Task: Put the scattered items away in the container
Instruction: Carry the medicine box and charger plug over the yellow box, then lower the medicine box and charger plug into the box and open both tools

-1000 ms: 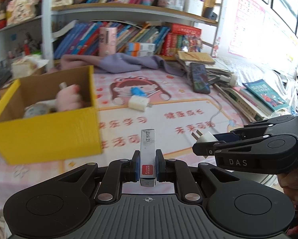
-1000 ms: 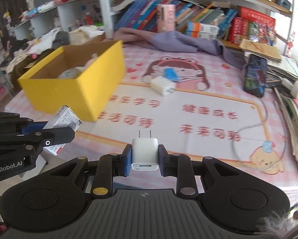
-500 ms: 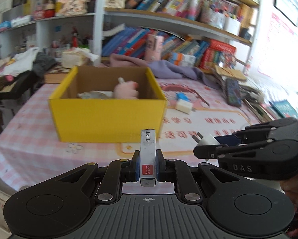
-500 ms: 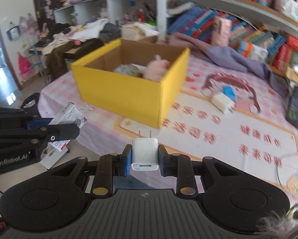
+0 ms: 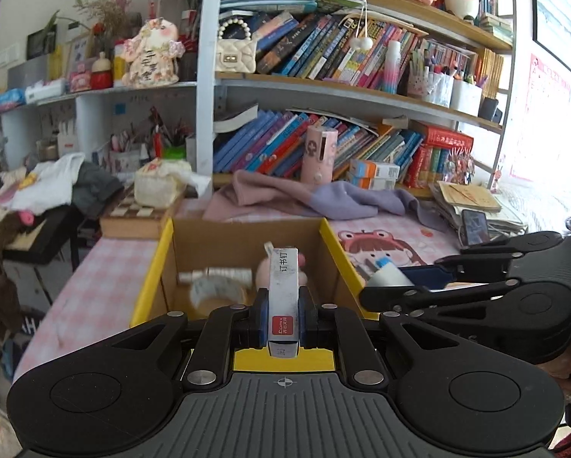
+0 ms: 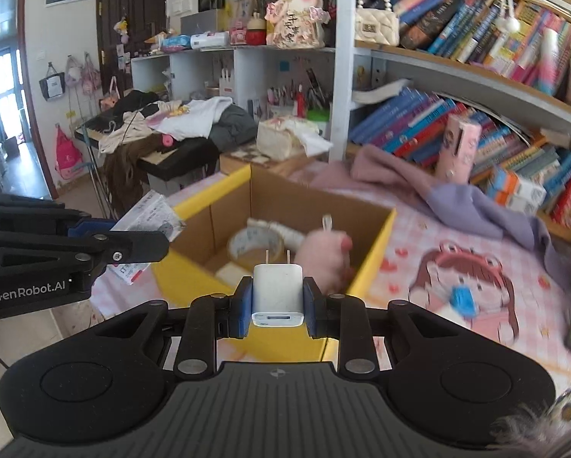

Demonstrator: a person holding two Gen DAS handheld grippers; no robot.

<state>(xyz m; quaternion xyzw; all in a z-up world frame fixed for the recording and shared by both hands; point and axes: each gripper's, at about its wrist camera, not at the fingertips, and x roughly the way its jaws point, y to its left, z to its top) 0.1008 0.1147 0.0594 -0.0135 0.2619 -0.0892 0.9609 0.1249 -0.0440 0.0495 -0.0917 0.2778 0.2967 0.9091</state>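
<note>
**Both grippers loaded at the yellow box**

You work at a table with a pink checked cloth (image 5: 105, 267) and a cartoon mat (image 6: 472, 278), in a crowded room: bookshelves (image 5: 342, 57) full of leaning books stand at the far side, a purple cloth (image 5: 323, 198) lies in front of them, and clothes are piled on a desk far left.

The yellow cardboard box (image 5: 151, 267) stands open directly in front of your left gripper (image 5: 282, 315), its near wall just under the fingertips. This gripper is clamped on a small staple box (image 5: 283, 282), which stands upright between the blue pads; it is grey-white, with a red label low down and dark print on its top face.

Your right gripper (image 6: 277, 301) is closed on a white charger plug (image 6: 277, 294), its two metal pins pointing forward toward the box. From this view the near corner of the box is just below the plug.

Inside the box you can see a roll of clear tape (image 6: 254, 246) and a pink soft toy (image 6: 323, 257), blurred. On the mat, right of the box, lie a blue item (image 6: 463, 301) and something white beside it.
</note>
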